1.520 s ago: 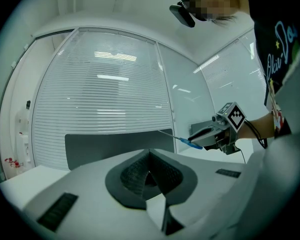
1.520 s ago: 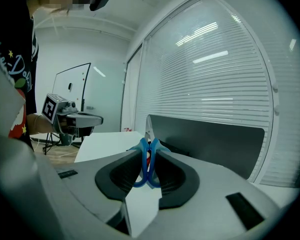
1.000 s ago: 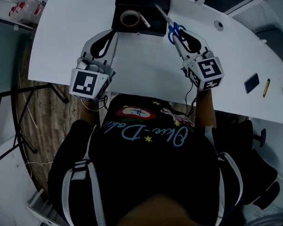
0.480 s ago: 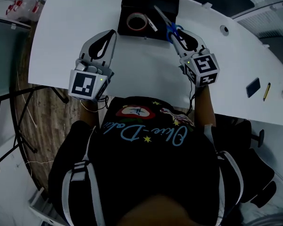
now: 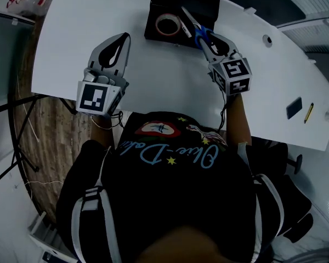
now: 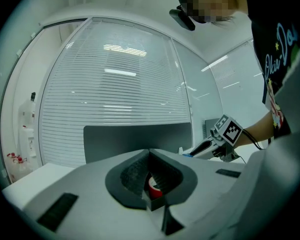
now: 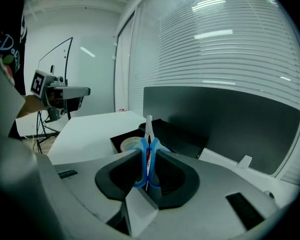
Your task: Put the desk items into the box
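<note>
Since a second ago the right gripper (image 5: pixel 211 40) has carried the scissors (image 5: pixel 200 33) further over the box (image 5: pixel 151 15). The left gripper (image 5: pixel 124 36) has barely shifted over the desk (image 5: pixel 153 75).

Nearest us, toward the desk's right end, a dark flat item (image 5: pixel 294 107) and a yellow pencil (image 5: pixel 308 113) lie well apart from the box and are not yet packed. The left gripper hovers over bare desk with its jaws pressed together on nothing. The right gripper's jaws pinch the scissors edgewise by the blue handle loops, with the blades pointing away from us. From the head view the handles sit about above the box's near right rim, and the blades reach out over its dark inside. A tape roll (image 5: pixel 167 23) already lies in the box, just beside the blades.

We judge the drop to be the risky part. If the jaws open here, with the handles over the rim, the scissors could catch on the wall and tip back onto the desk. They could also come to rest propped on the tape roll. Held by the loops alone, the long blades may also swing and strike the box edge.
</note>
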Motion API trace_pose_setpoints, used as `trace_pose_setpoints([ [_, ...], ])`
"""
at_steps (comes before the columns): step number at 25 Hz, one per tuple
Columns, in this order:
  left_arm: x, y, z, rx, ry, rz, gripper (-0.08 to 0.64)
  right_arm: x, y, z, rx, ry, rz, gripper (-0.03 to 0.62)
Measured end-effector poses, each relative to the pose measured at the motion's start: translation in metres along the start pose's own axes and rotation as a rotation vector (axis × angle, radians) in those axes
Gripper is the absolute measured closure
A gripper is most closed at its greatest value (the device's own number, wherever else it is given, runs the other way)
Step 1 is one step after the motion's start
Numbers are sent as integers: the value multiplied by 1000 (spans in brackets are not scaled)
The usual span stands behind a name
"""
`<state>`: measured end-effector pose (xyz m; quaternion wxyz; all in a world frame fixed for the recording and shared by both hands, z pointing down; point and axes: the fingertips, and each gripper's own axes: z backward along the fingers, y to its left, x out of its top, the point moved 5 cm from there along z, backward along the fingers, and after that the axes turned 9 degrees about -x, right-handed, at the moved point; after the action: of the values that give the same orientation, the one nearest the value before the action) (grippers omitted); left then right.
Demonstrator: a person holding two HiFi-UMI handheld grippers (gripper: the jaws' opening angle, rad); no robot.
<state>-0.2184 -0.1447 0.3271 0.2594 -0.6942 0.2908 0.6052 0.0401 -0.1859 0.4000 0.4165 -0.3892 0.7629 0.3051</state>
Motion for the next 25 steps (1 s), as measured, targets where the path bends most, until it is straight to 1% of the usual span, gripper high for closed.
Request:
trace_pose_setpoints([
  [3, 1, 4, 2, 17, -8, -1, 563, -3, 1, -5, -2, 22, 35, 499],
  [6, 2, 3, 1, 14, -17, -6, 563, -4, 2, -9, 3, 35, 57, 499],
  [14, -1, -1, 1, 18, -15, 19, 563, -9, 4, -16, 12, 92, 45, 499],
  [19, 0, -1, 3, 26, -15, 25, 563, -12, 4, -19, 13, 135, 63, 499],
  [25, -20, 23, -6, 25, -2, 55, 563, -24, 10, -55, 20, 197, 66, 499],
])
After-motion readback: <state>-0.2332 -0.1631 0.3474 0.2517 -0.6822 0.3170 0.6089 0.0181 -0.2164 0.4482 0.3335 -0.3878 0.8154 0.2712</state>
